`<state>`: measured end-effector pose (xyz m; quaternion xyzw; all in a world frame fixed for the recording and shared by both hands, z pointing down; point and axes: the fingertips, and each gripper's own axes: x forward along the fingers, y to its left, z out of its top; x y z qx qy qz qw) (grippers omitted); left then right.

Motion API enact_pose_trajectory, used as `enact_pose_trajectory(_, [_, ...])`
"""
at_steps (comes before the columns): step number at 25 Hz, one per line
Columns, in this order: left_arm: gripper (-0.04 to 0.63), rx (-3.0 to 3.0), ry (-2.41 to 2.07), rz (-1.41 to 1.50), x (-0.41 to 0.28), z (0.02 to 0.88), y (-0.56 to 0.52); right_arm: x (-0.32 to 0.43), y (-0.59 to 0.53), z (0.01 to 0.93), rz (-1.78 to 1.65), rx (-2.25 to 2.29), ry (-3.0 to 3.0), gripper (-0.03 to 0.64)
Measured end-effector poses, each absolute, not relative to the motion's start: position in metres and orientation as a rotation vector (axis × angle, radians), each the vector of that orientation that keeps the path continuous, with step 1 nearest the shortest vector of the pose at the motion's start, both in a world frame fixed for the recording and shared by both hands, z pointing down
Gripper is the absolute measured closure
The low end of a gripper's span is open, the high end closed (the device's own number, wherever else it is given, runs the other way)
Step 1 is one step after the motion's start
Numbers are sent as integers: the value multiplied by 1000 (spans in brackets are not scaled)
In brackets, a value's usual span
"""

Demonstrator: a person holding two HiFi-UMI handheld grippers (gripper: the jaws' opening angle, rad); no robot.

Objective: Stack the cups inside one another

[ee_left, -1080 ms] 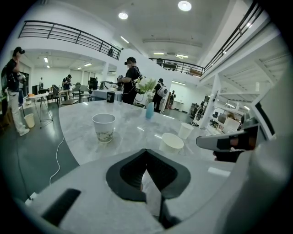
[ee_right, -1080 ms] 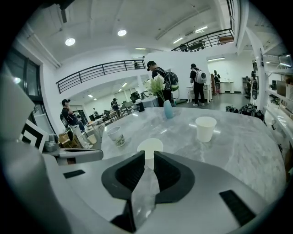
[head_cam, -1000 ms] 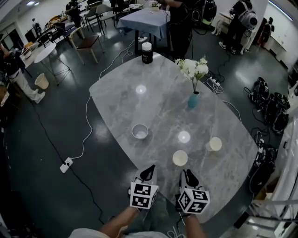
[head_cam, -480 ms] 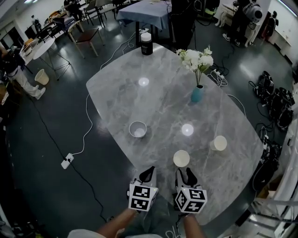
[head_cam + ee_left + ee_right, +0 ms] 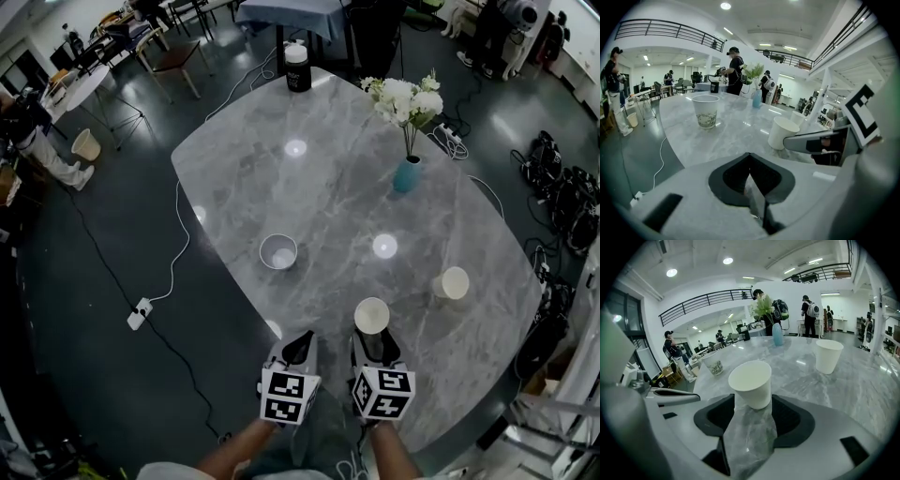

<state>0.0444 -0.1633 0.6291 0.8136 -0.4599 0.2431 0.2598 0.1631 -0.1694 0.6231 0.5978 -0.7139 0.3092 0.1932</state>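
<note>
Barely begun: no stacking done so far, with all three cups standing apart on the grey marble table (image 5: 328, 197). At lower centre of the head view, just ahead of the right gripper (image 5: 373, 343), a plain white cup (image 5: 371, 315); to its right, near the table's edge, a second white cup (image 5: 452, 282); to the upper left, well apart from both, a patterned cup (image 5: 278, 251). In the right gripper view, released jaws, just opened wide, one either side of the base of the plain white cup, at the tips and not pressing on it. Left gripper (image 5: 298, 349) alongside at the bottom of the frame, jaws clenched tip to tip on nothing, well short of the patterned cup. Left to do, by the look of it: closing on the plain white cup, lifting it, lowering it into another, then nesting the third. Blue vase of white flowers (image 5: 406, 173) and black canister (image 5: 297, 67) toward the top of the frame, clear of the work.
</note>
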Motion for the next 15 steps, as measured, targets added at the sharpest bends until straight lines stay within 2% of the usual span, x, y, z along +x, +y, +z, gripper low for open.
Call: enact_pose_trajectory(15, [599,2171,-1278,627,36,634,-176,162,-190,630,816,1693,-1983,403])
